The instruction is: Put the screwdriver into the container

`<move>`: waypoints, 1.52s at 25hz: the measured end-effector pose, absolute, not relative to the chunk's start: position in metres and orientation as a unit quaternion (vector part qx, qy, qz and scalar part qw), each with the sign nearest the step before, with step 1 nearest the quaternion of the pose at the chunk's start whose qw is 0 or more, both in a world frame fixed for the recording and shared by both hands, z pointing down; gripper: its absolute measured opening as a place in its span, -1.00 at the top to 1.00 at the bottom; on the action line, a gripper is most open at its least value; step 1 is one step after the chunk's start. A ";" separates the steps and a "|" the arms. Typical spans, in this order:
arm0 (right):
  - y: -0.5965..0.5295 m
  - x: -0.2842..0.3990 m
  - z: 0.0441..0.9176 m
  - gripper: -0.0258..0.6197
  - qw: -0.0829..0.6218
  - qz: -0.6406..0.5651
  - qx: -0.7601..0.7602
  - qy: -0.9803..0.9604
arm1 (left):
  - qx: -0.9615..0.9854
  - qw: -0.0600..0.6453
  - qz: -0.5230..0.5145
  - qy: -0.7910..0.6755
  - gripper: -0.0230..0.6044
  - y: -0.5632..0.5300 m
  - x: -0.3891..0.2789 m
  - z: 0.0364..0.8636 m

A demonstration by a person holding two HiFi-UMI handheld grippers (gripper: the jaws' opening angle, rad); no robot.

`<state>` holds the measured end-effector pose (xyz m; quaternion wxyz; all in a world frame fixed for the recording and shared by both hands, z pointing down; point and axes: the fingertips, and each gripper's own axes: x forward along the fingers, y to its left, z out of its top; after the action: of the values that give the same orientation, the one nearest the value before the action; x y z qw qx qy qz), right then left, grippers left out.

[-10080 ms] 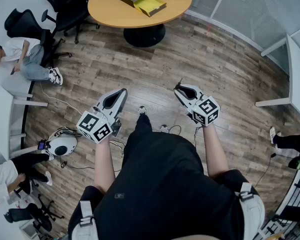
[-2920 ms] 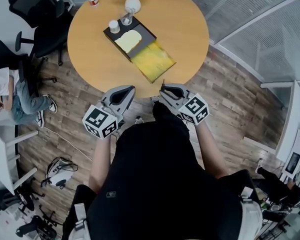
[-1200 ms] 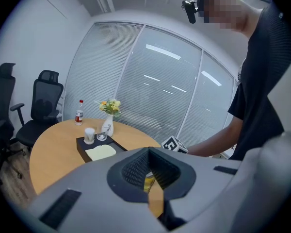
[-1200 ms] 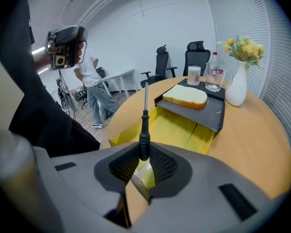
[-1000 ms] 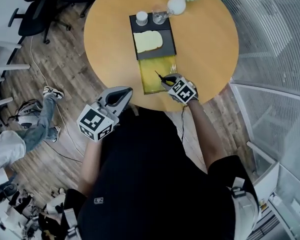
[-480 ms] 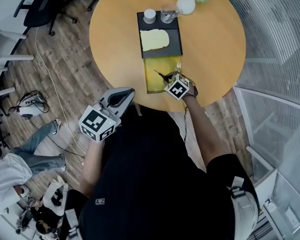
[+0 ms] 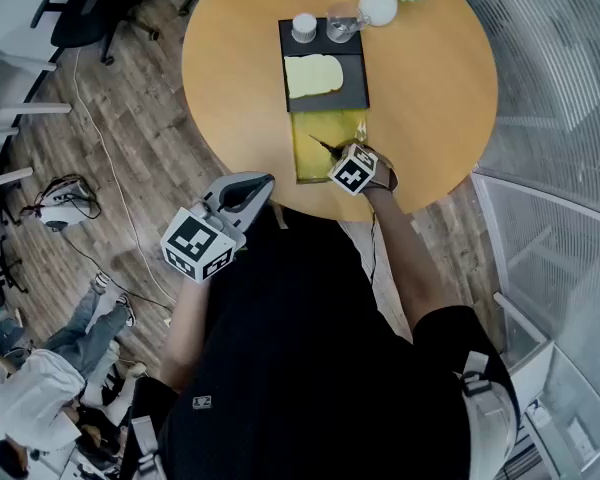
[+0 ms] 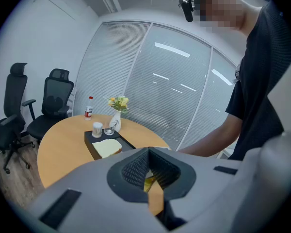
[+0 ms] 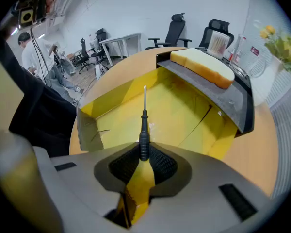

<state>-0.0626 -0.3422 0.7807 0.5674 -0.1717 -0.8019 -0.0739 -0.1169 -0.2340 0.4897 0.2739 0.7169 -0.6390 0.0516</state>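
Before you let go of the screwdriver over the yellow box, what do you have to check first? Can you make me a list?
1. Screwdriver held firmly: ok. The right hand-held gripper is shut on its handle, shaft pointing ahead.
2. Tip aimed over the yellow box: ok.
3. Room inside the box: ok, its floor looks bare.
4. Black tray with the bread slice out of the way: ok, it sits at the box's far end.
5. Left hand-held gripper clear: ok, it is off the table and holds nothing.
6. Height of the tip above the box floor: cannot tell.
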 end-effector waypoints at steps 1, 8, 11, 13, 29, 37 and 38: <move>-0.342 -0.063 0.783 0.73 0.571 -0.079 -0.170 -0.799 | 0.717 0.274 0.052 -0.639 0.92 -0.234 -0.116 0.490; -0.347 -0.066 0.791 0.73 0.596 -0.080 -0.148 -0.786 | 0.717 0.271 0.049 -0.640 0.92 -0.234 -0.116 0.490; -0.347 -0.066 0.793 0.73 0.603 -0.074 -0.148 -0.781 | 0.716 0.271 0.046 -0.642 0.92 -0.231 -0.116 0.490; -0.347 -0.066 0.792 0.73 0.605 -0.073 -0.150 -0.779 | 0.713 0.271 0.045 -0.645 0.92 -0.229 -0.117 0.490; -0.349 -0.065 0.776 0.43 0.568 -0.041 -0.137 -0.810 | 0.724 0.259 0.034 -0.639 0.92 -0.229 -0.118 0.487; -0.342 -0.054 0.724 0.89 0.475 0.038 -0.140 -0.868 | 0.742 0.252 0.023 -0.621 0.92 -0.234 -0.114 0.484; -0.341 -0.054 0.716 0.90 0.463 0.042 -0.141 -0.874 | 0.746 0.251 0.023 -0.617 0.92 -0.235 -0.113 0.484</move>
<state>-0.0535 -0.3414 0.7161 0.4631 -0.1408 -0.8740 0.0418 -0.1131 -0.2346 0.4843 0.2508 0.7455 -0.6170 0.0228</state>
